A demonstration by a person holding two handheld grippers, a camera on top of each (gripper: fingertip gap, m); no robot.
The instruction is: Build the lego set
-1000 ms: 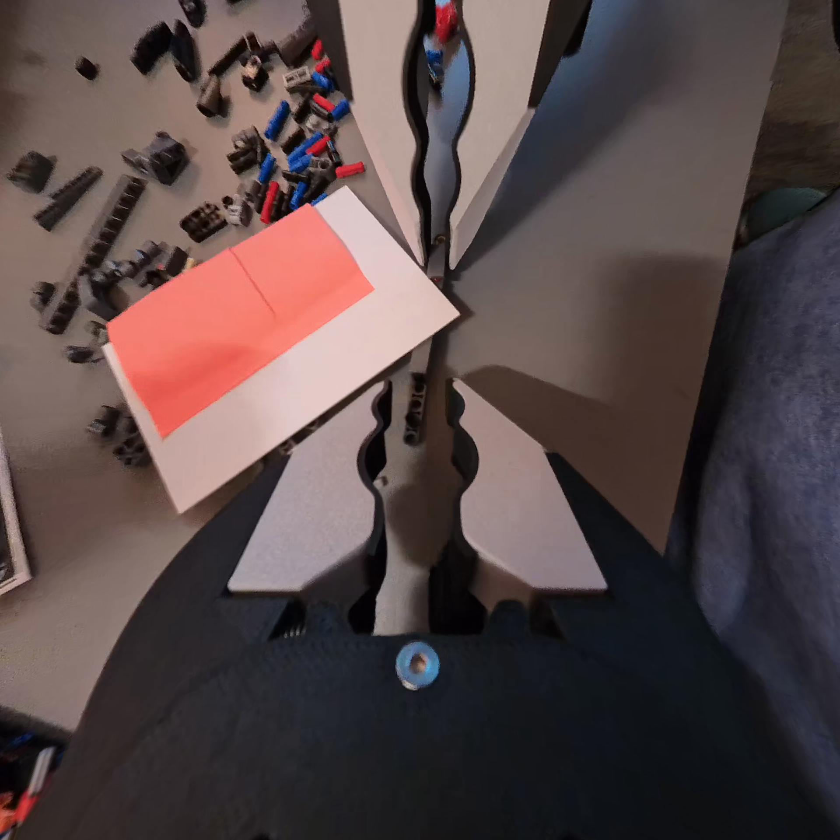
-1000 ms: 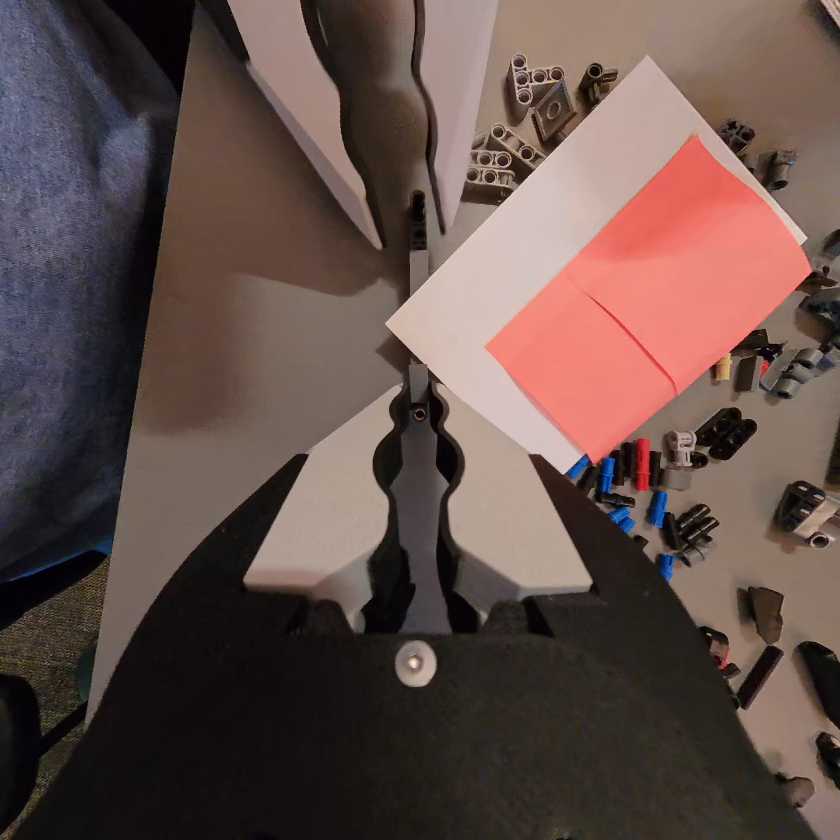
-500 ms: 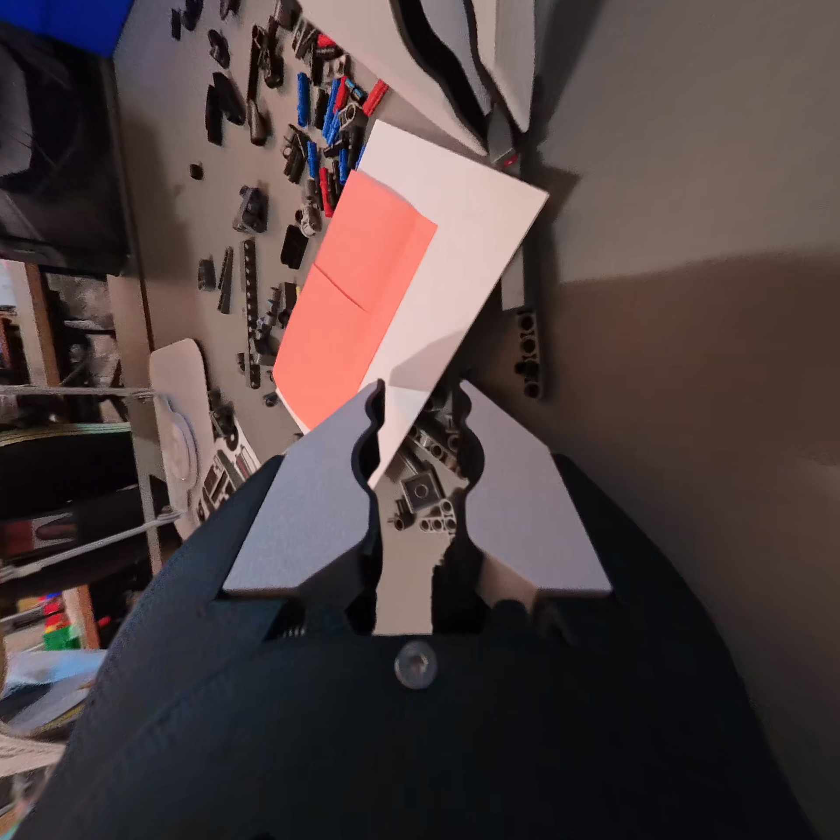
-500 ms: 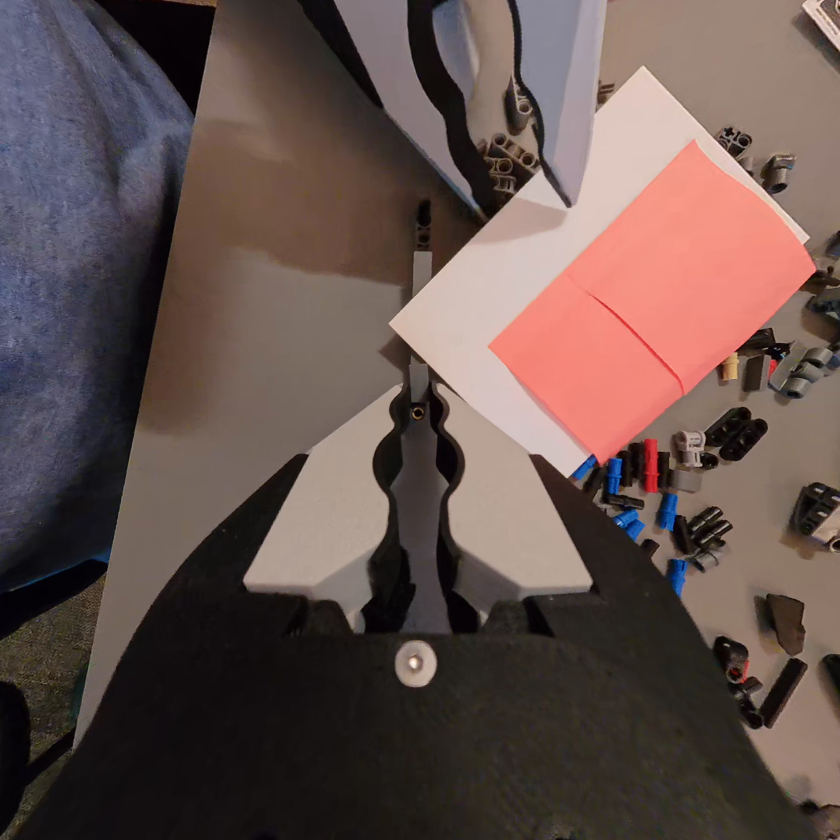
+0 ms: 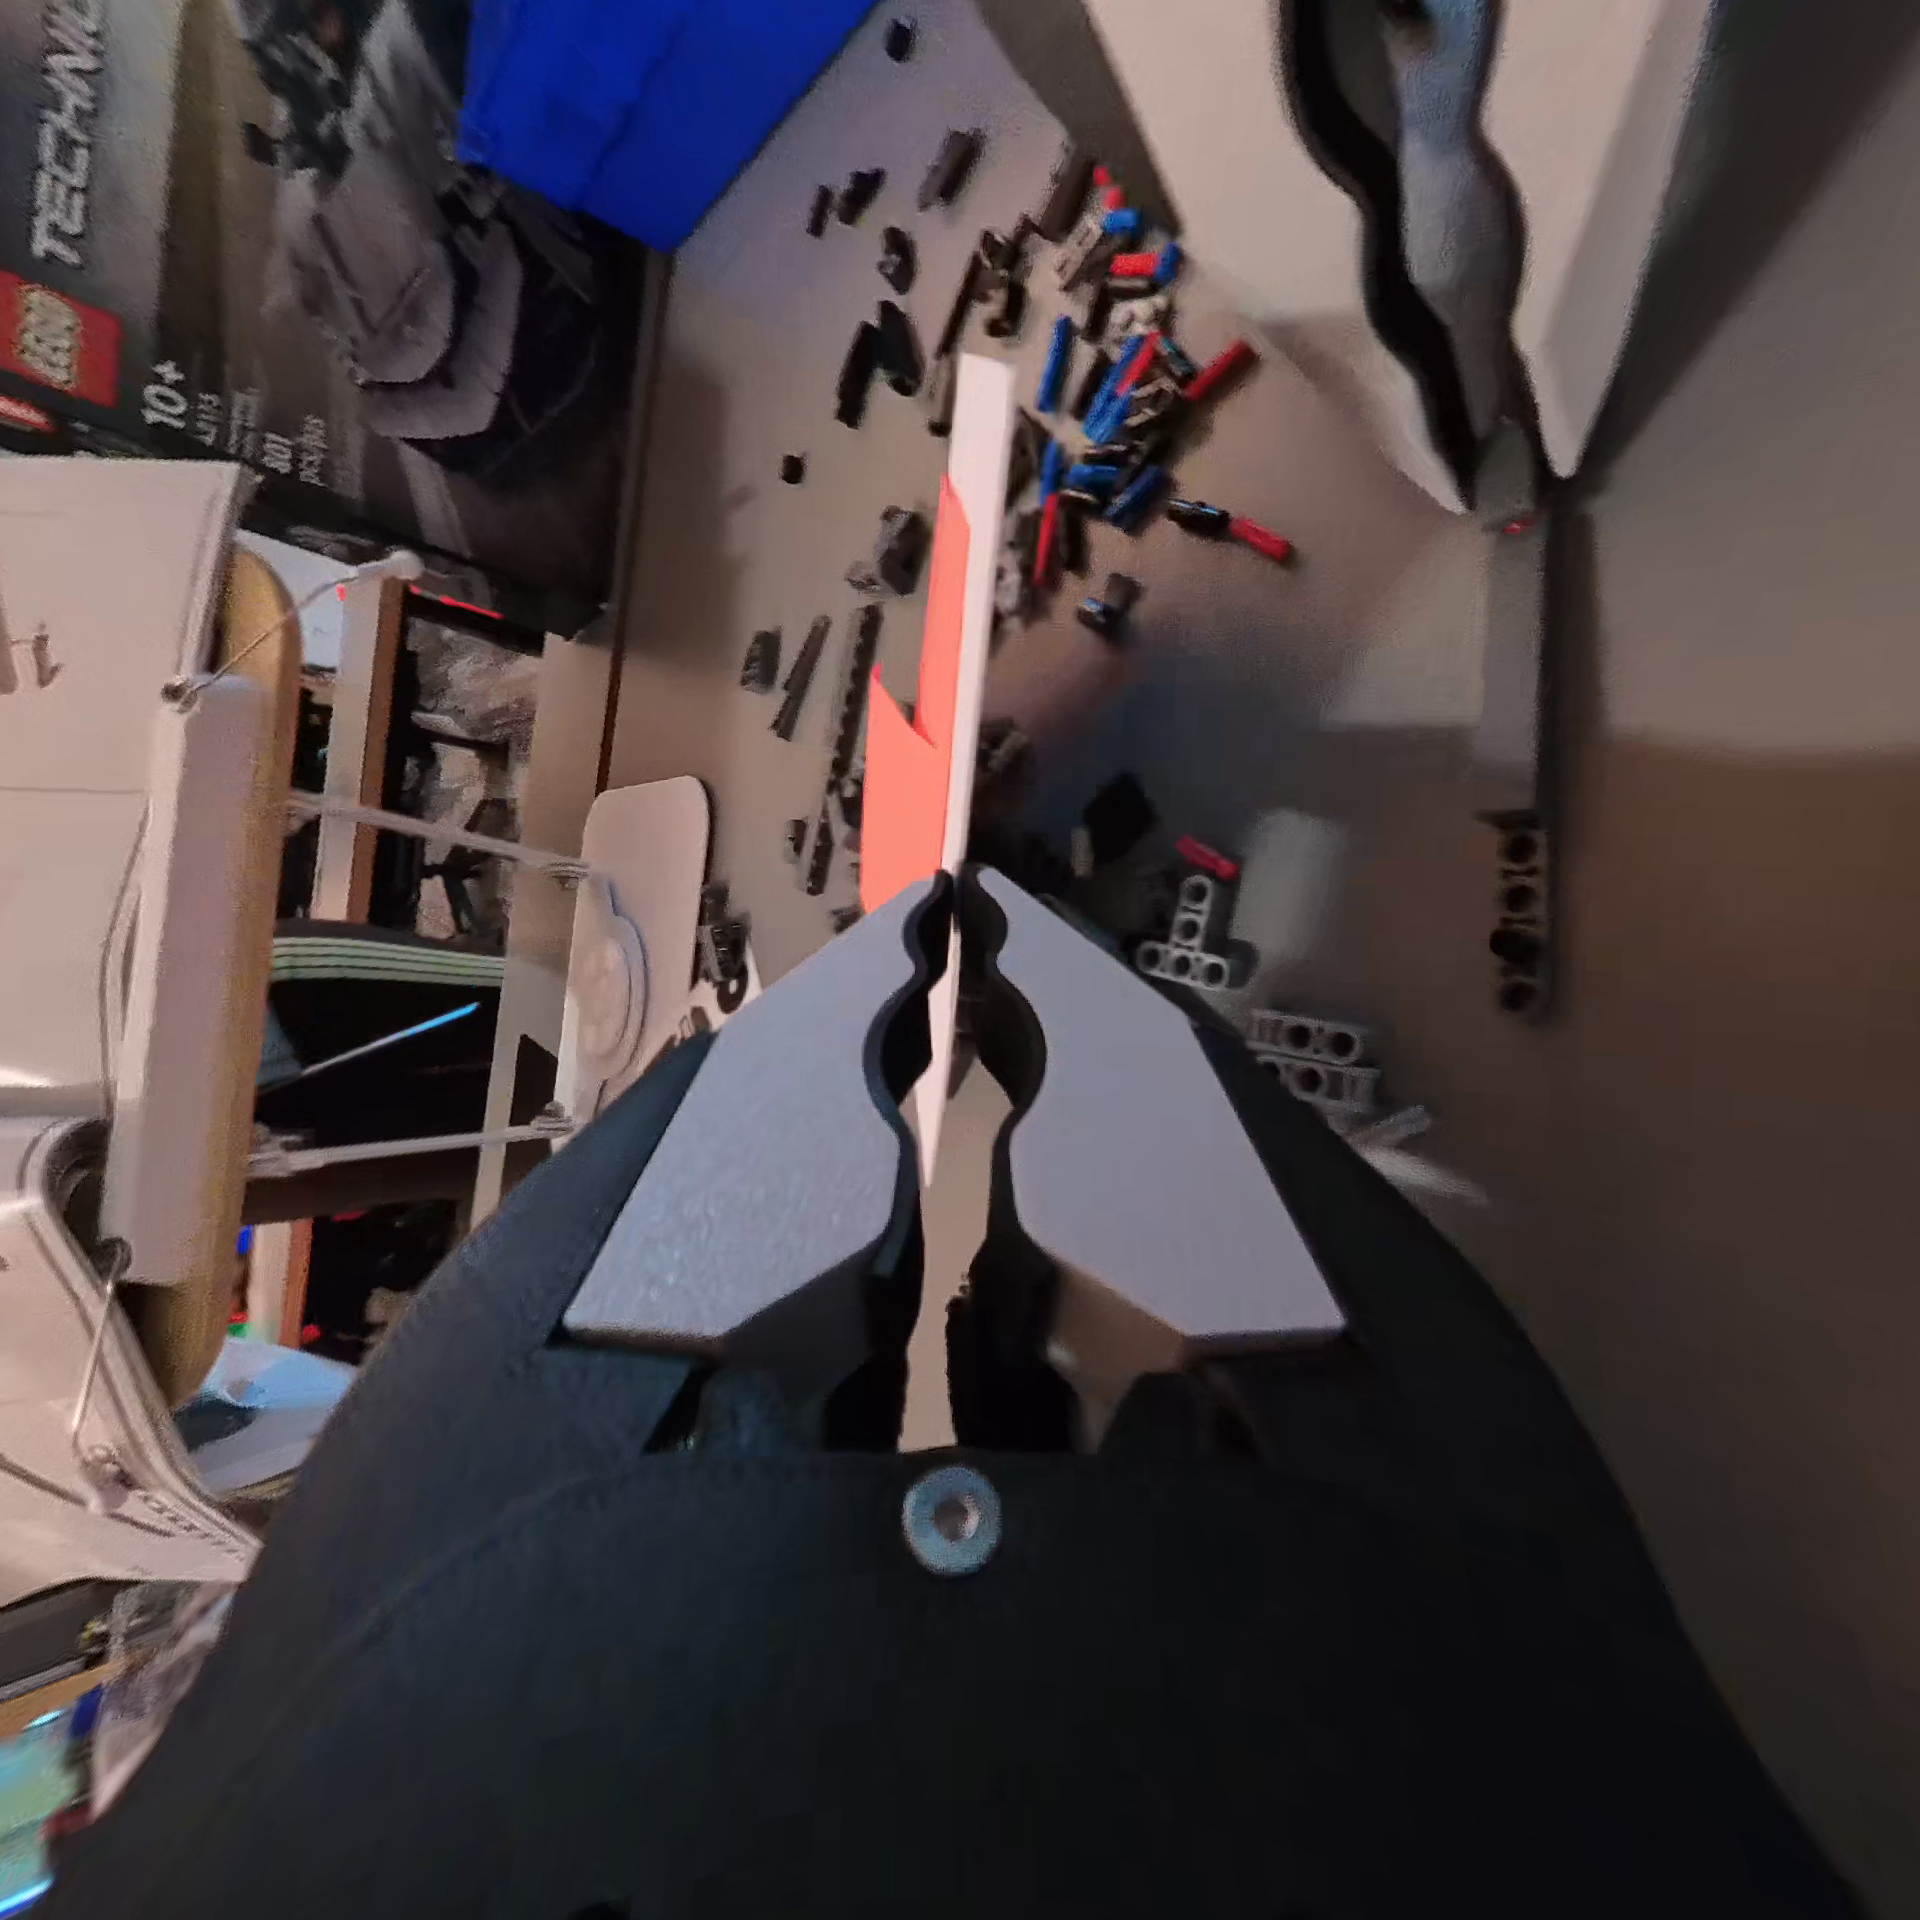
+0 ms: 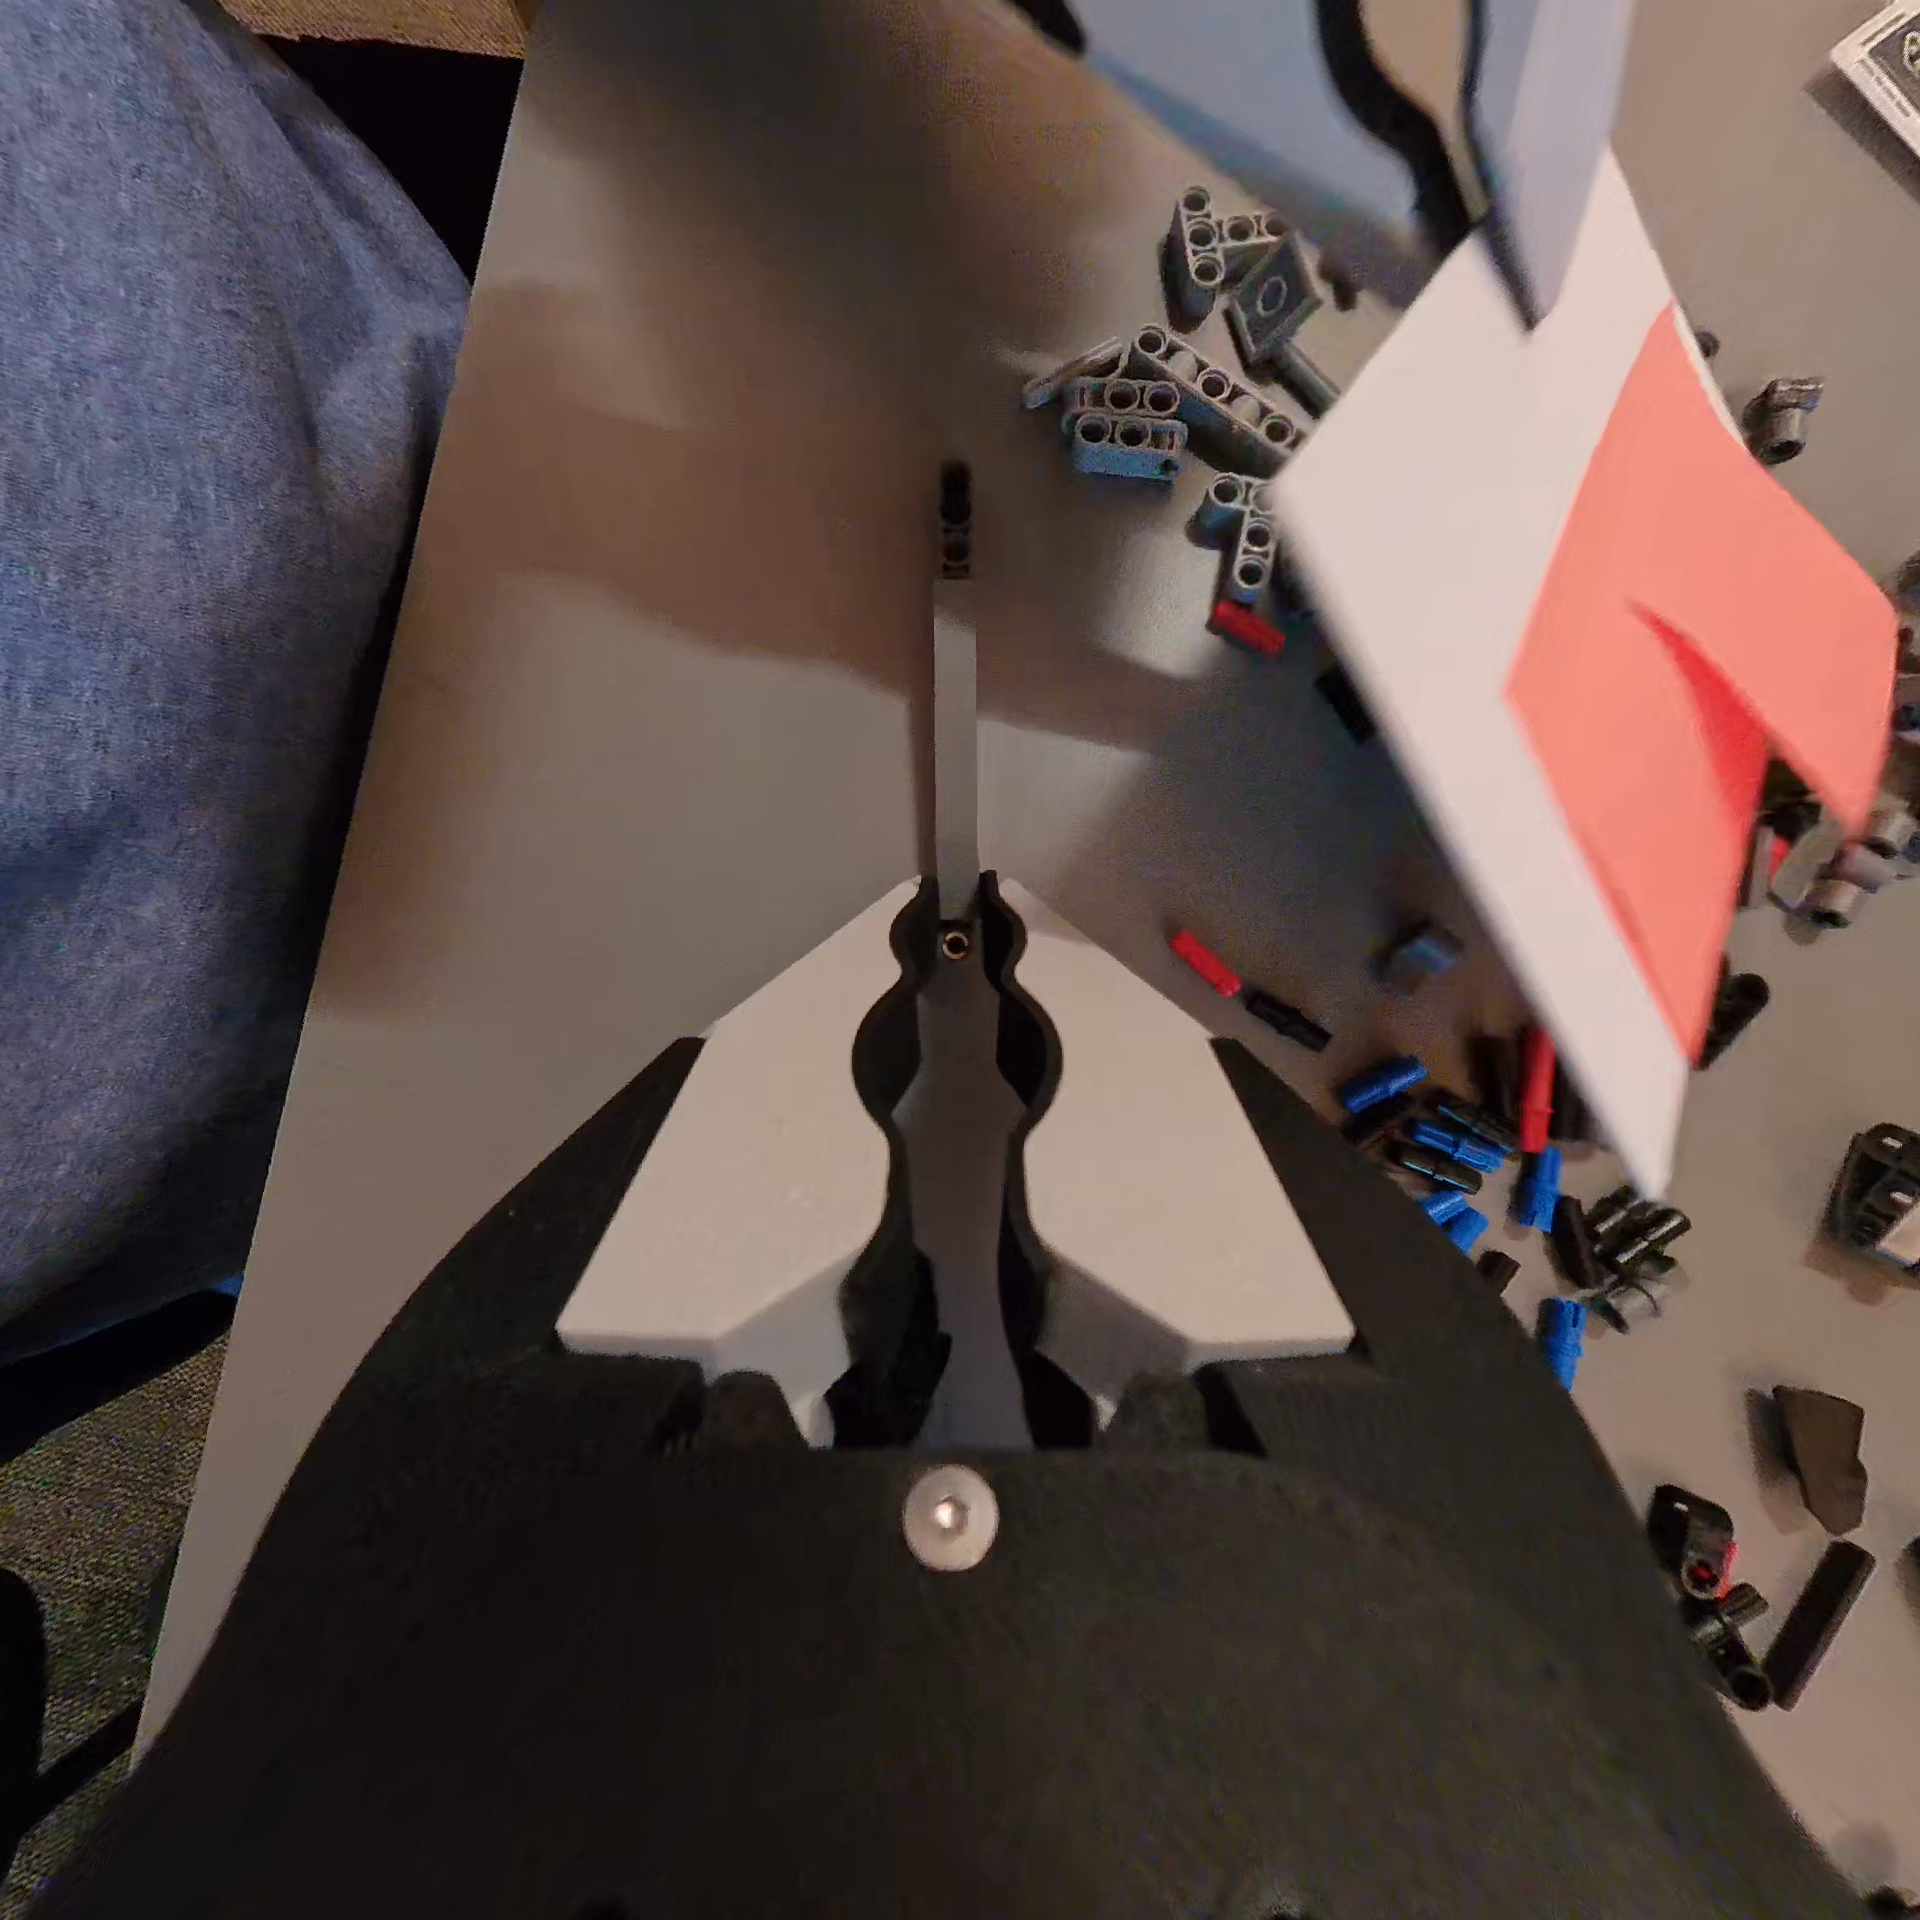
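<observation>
My right gripper [image 6: 956,888] is shut on one end of a long grey beam [image 6: 956,727] with a black holed end, held level just above the grey table [image 6: 675,727]. My left gripper [image 5: 957,885] is shut on the edge of a white card [image 5: 971,623] that carries a red paper [image 5: 914,748]. The card is lifted and tilted, and shows edge-on in the left wrist view. In the right wrist view the card [image 6: 1434,623] hangs at the upper right. In the left wrist view the right gripper [image 5: 1496,488] and the beam [image 5: 1538,675] show at the right.
Grey beams [image 6: 1174,395] lie where the card was. Blue, red and black pins [image 6: 1455,1132] and dark parts are scattered at the right. A set box [image 5: 260,260] stands beyond the table. A person's blue clothing [image 6: 156,623] is at the table's near edge. Across from one pair of fingers to the other is roughly 11 centimetres.
My left gripper left the beam's far end, closed on the white card's edge and lifted it up on its side, uncovering grey pieces. The right gripper kept hold of the beam.
</observation>
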